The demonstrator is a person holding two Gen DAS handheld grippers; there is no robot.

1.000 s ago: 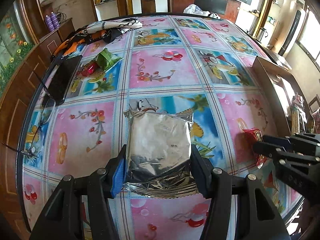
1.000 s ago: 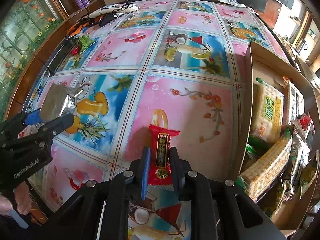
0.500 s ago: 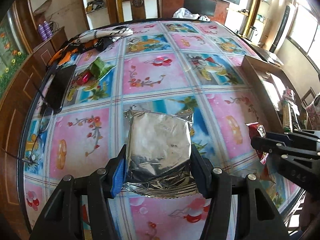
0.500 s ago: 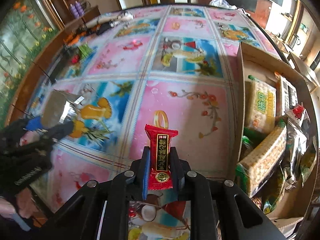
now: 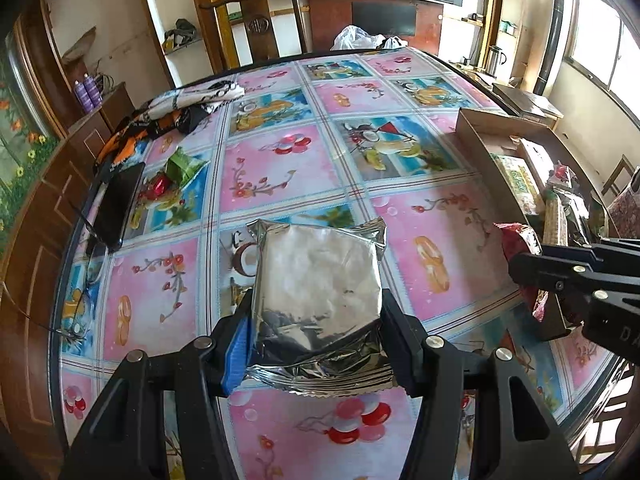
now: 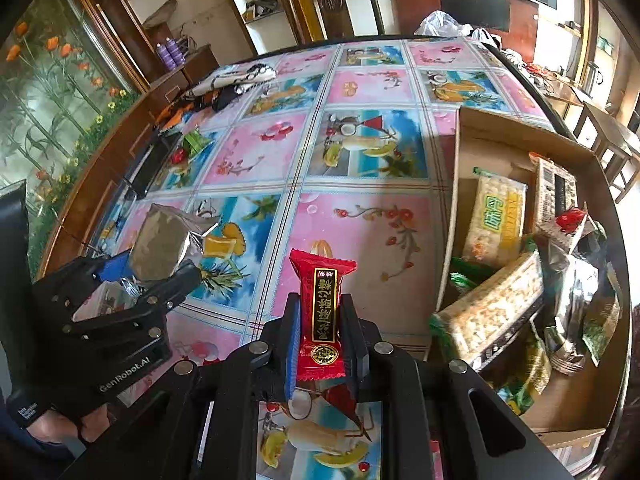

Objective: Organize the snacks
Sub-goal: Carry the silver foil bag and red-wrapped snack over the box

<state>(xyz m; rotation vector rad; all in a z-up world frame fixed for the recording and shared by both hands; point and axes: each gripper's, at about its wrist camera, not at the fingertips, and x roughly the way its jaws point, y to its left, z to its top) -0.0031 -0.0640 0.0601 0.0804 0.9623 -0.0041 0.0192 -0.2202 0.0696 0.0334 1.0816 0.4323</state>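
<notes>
My left jaws (image 5: 316, 320) are partly spread and clamped on the two side edges of one silver foil packet (image 5: 318, 280), which is lifted clear of the bench (image 5: 280, 168). My right jaws (image 6: 320, 332) are pinched nearly together on one slim red candy packet (image 6: 322, 308) with a gold-lettered black label, standing upright between the pads.

From the left camera, the right jaws sit at 3 o'clock, and only a sliver of their red packet shows there. From the right camera, the left jaws appear at 9 o'clock with the foil packet seen edge-on.

On the bench, at 10 o'clock, lie one green wrapper (image 5: 184, 166) and one small red sweet (image 5: 158, 188), touching or nearly so. Just beside them is one dark phone (image 5: 120, 204), and a pair of glasses (image 5: 86, 276) partly cut by the bench edge. A heap of patterned cloth (image 5: 180, 106) lies at 11 o'clock.

One cardboard box (image 6: 466, 128) stands at 3 o'clock on the bench. In it I count two pale wafer packs, one printed box and one red sweet; the foil and green bags beneath overlap too much to count. One chair (image 5: 256, 20) stands at 12 o'clock.
</notes>
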